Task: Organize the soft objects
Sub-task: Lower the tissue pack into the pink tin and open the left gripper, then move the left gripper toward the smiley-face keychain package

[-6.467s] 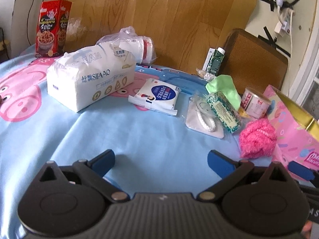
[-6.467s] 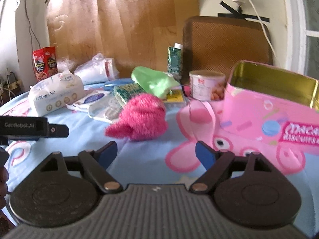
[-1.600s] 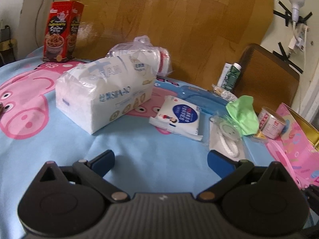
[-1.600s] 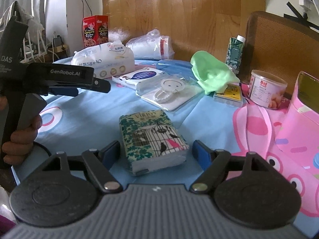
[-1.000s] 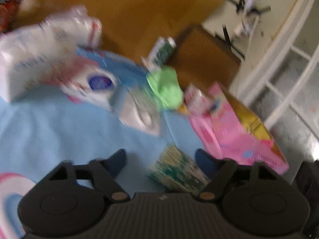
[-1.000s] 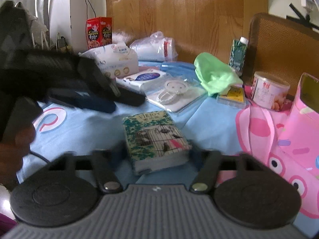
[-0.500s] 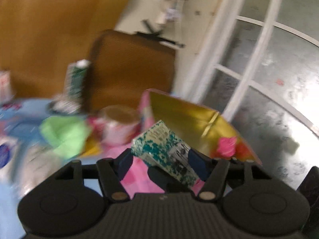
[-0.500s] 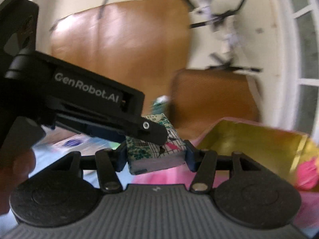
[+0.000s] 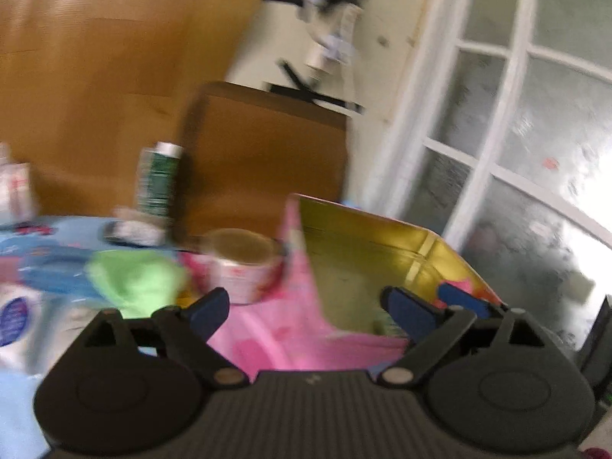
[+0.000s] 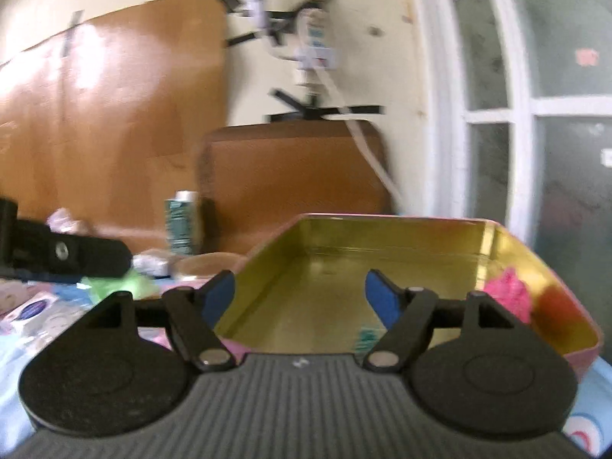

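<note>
Half a second ago both grippers clamped the green-patterned tissue pack between them; now neither holds anything. The left gripper (image 9: 306,304) and right gripper (image 10: 300,292) have both just been opening, and their jaws stand wide and empty above the pink tin (image 10: 382,246). A sliver of teal print on the tin's gold floor, just past the right gripper, is probably the tissue pack (image 10: 368,338), though blur hides most of it. The pink fluffy ball (image 10: 508,298) lies in the tin's right corner. The green cloth (image 9: 134,281) remains on the surface (image 9: 15,413) beside the can (image 9: 241,264).
</note>
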Demonstrator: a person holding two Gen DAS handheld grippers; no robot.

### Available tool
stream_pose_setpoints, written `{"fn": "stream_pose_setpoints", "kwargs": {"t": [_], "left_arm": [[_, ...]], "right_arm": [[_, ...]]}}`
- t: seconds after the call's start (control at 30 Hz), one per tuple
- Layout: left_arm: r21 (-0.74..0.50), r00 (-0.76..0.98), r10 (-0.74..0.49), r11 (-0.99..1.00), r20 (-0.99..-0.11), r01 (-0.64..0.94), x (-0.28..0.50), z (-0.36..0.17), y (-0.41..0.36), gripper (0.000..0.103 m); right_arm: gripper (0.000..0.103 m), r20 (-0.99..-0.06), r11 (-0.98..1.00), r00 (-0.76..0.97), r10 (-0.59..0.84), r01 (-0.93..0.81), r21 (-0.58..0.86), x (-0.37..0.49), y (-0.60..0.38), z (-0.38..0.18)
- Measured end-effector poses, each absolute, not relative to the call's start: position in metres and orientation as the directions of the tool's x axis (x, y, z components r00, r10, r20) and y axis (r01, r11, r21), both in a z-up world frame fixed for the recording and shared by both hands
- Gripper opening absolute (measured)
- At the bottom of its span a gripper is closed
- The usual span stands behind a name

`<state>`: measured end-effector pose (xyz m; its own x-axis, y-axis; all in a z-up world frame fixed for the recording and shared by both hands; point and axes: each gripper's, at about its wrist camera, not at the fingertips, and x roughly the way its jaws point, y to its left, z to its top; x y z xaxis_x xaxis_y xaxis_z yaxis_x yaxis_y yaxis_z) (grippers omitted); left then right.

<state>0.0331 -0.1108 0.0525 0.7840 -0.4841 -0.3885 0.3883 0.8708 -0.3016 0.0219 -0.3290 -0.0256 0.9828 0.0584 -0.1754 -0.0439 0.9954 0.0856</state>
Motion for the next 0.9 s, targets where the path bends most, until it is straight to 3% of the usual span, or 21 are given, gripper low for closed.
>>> {"fn": "stream_pose_setpoints", "kwargs": {"t": [0.07,0.2,0.37,0.53,0.57,0.7,0.8,0.9], "left_arm": [[-0.325,0.818,-0.442,0.886,-0.367,0.332,0.026,0.051,-0.075,0.094],[-0.327,0.898,-0.242,0.937,-0.368,0.119,0.004,0.038,0.005,0.094],[-0.218,0.905,0.032,0.966,-0.424,-0.136,-0.008,0.015,0.067,0.093],[-0.240,0.892,0.042,0.957,-0.450,-0.166,-0.013,-0.011,0.087,0.093],[-0.239,0.886,0.036,0.957,-0.463,-0.164,-0.012,-0.015,0.088,0.089],[-0.242,0.896,0.008,0.962,-0.444,-0.129,-0.012,-0.012,0.084,0.092],[-0.256,0.896,-0.006,0.959,-0.445,-0.121,-0.014,-0.015,0.087,0.092],[-0.289,0.895,-0.017,0.949,-0.445,-0.125,-0.015,-0.018,0.092,0.093]], "right_arm": [[0.077,-0.170,0.992,0.979,0.113,-0.102,0.070,0.022,-0.312,-0.025],[0.077,-0.180,0.965,0.949,0.257,-0.263,-0.010,0.009,-0.261,-0.030],[0.077,-0.277,0.894,0.868,0.413,-0.444,-0.059,0.015,-0.199,-0.036],[0.083,-0.390,0.861,0.810,0.439,-0.502,-0.074,0.049,-0.155,-0.043],[0.087,-0.415,0.865,0.801,0.432,-0.498,-0.060,0.058,-0.149,-0.044],[0.093,-0.463,0.885,0.783,0.414,-0.467,0.002,0.087,-0.141,-0.041],[0.094,-0.508,0.890,0.758,0.410,-0.454,0.041,0.103,-0.134,-0.042],[0.088,-0.557,0.884,0.713,0.426,-0.460,0.087,0.114,-0.132,-0.044]]}}
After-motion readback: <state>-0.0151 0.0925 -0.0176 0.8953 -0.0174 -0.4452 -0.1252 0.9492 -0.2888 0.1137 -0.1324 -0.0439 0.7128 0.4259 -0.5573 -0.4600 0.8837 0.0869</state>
